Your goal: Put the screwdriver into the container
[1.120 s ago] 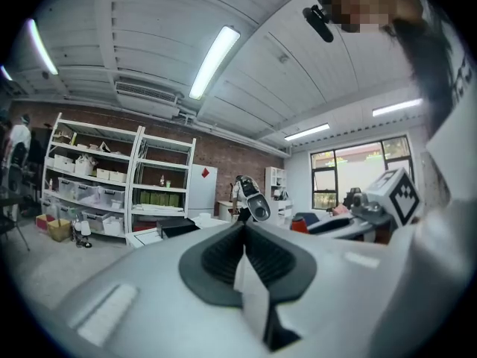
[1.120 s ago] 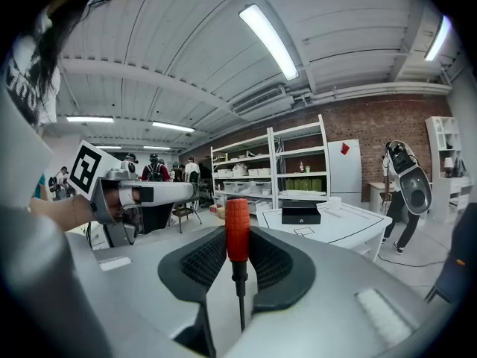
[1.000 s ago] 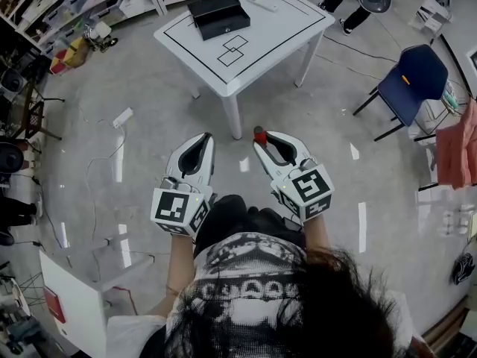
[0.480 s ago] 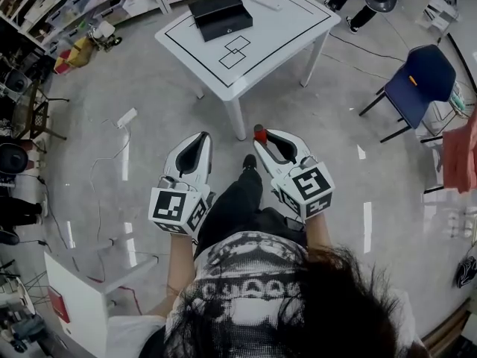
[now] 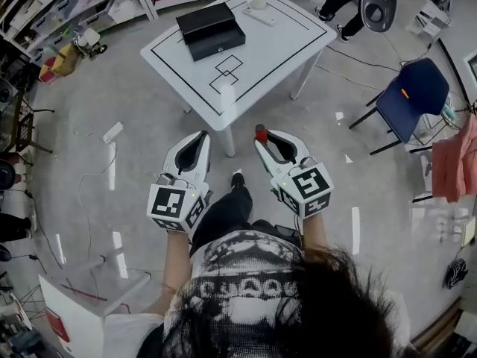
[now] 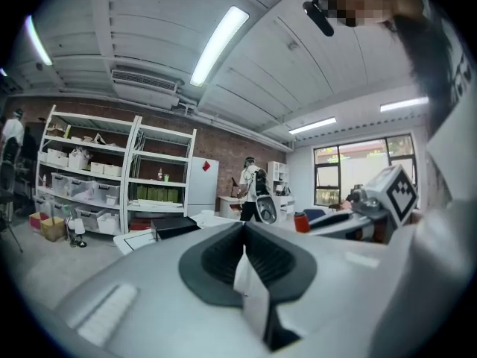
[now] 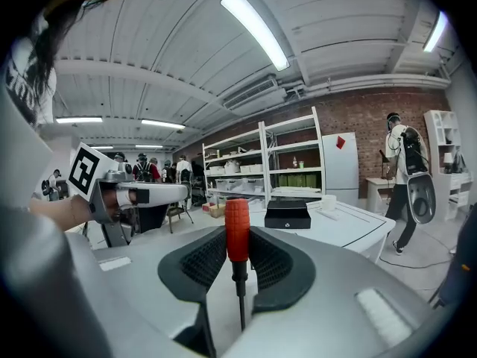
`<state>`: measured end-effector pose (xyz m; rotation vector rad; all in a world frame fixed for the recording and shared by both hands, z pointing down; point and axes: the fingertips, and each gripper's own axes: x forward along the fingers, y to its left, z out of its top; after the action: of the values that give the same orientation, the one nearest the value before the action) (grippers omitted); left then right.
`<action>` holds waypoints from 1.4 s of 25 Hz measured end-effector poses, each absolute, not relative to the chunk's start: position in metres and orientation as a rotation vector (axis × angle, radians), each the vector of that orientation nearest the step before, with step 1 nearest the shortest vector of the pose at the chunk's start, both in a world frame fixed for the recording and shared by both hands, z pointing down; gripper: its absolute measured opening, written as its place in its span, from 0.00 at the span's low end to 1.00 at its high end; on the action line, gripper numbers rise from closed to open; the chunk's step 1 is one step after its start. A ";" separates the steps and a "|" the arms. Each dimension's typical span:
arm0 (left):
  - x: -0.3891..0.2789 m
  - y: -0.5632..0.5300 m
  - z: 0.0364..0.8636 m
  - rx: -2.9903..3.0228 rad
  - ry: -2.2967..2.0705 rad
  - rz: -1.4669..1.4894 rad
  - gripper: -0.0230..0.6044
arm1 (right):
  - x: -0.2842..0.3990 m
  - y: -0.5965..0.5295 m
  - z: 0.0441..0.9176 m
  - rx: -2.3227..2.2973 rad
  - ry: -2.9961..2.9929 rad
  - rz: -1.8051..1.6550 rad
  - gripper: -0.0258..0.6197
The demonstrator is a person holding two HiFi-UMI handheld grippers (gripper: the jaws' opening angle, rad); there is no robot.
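Red ribbed handle, thin dark shaft: screwdriver (image 7: 237,233) is pinched upright betw. pads of right tool (image 5: 273,142), handle poking past the tips, prob. so it carries w/o slipping. Left tool (image 5: 195,146) is pressed together, empty, just beside. Both sit mid-frame over floor, short of white tabletop (image 5: 261,51) at upper centre. Black container (image 5: 210,30) sits on its upper-left part.

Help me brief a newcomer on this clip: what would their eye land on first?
The red-handled screwdriver stands out, pinched handle-up in the right tongs just ahead of the person's body. Beyond it stands the white table marked with black lines, and the black container sits near its far left corner. The left tongs are shut and empty beside the right ones.
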<state>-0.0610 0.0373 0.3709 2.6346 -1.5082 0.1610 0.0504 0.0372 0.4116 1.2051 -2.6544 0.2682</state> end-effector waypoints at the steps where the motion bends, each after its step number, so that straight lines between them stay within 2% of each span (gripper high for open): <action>1: -0.062 0.024 0.369 2.639 -1.501 0.159 0.04 | 0.049 0.024 0.411 1.207 -2.653 0.271 0.19; 16: -0.067 -0.137 0.376 2.661 -1.385 0.169 0.04 | 0.037 -0.129 0.416 1.251 -2.587 0.297 0.19; 35: -0.071 -0.186 0.387 2.605 -1.417 0.169 0.04 | 0.023 -0.185 0.416 1.143 -2.613 0.298 0.19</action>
<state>-0.0708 -0.1864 0.3866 2.6047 -1.4172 0.1686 0.0226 -0.1849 0.4158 1.1429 -2.6132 0.2976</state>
